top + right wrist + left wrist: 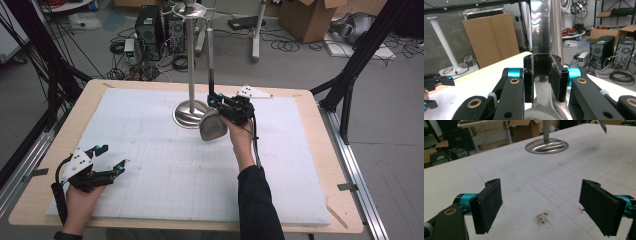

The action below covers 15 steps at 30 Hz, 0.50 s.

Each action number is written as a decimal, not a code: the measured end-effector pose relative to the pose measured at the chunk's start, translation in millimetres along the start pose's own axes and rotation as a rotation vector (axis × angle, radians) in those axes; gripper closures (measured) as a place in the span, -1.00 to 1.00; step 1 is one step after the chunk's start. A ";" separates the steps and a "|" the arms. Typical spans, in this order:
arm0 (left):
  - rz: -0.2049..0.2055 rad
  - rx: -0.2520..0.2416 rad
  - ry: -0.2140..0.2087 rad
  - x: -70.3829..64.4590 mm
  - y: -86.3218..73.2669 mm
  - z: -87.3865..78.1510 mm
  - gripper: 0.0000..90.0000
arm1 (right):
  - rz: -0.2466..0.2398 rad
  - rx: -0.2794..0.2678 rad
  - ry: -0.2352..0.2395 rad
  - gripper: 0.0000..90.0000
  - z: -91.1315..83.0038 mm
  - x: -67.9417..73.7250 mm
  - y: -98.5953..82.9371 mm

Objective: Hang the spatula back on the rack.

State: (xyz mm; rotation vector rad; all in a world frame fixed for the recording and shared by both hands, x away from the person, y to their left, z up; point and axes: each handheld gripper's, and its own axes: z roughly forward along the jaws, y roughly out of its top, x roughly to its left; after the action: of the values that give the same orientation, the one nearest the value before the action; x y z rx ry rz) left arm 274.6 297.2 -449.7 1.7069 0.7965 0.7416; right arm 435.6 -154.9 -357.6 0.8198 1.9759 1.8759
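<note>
While the right tool point(218, 103) is clenching the flat handle of a large shiny metal spoon point(212, 123), the person's right hand point(239, 134) is holding that tool just in front and to the right of the tall silver metal stand with a round base point(190, 113). The spoon is standing almost upright, a little tilted: its rounded bowl is hanging down just beside the base of the stand, close above the white gridded foam board point(165, 165), and I cannot tell if it is touching the board. Its long handle is rising up beside the pole of the stand. In the right gripper view the two black pads point(528, 82) are pressing on both sides of the spoon's handle point(540, 37), and the pole of the stand point(556, 27) is showing right behind it.

The left tool point(106, 161) is resting released, well apart from the stand, near the front left corner of the board. The person's left hand point(80, 197) is gripping it from behind. In the left gripper view its two black pads point(487, 203) are standing wide apart with nothing between them, above a small dark stain point(542, 217) on the board, and the round base of the stand point(546, 145) is lying farther ahead.

The board is covering most of the light wooden table point(334, 165). Behind the stand, on the grey floor, black computer towers point(149, 25), tangled cables and a brown cardboard box point(309, 17) are lying.
</note>
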 end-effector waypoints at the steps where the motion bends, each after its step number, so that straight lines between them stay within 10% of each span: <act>1: 0.003 0.001 0.001 0.2 0.1 0.0 -0.58 | 0.001 0.006 0.005 0.69 0.8 -0.2 0.7; 15: 0.003 0.000 0.002 -0.1 -0.1 -0.4 -0.58 | 0.022 0.015 -0.032 0.67 9.8 -6.9 3.4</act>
State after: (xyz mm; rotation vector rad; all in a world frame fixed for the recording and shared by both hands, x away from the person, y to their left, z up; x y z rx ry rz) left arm 274.2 297.4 -449.7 1.7080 0.7953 0.7462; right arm 447.4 -151.0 -356.5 0.8740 1.9722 1.8498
